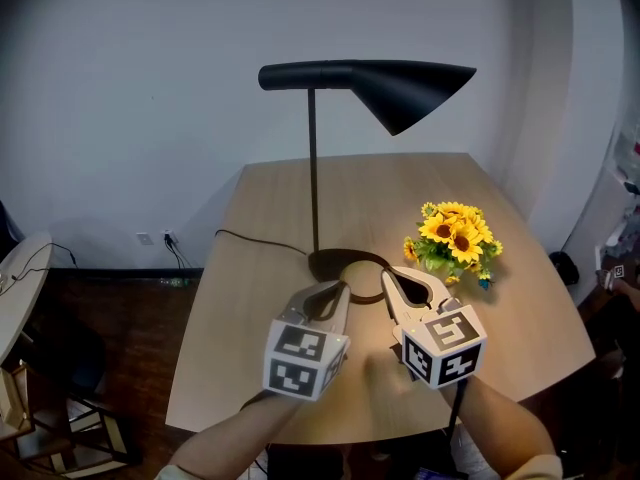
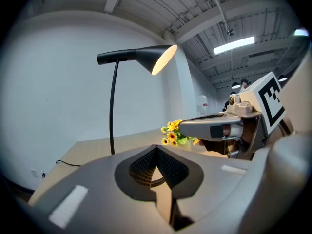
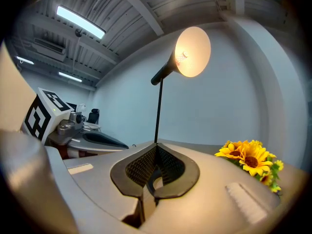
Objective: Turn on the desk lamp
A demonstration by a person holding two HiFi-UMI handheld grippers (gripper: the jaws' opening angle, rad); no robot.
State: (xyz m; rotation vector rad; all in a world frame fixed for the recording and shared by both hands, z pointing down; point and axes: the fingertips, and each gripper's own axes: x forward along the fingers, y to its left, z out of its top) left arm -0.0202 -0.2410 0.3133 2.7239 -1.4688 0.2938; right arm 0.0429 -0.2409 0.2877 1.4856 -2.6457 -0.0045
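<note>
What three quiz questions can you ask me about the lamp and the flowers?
1. True or false: the desk lamp is glowing.
2. Fill in the gap: the left gripper and the right gripper both have their jaws ____, with nothing between them.
3. Pick one: on the table, the sunflowers stand nearer to
A. the left gripper
B. the right gripper
C. the lamp's cord at the table's far left edge

Key: 1 true; 2 shut; 3 B.
</note>
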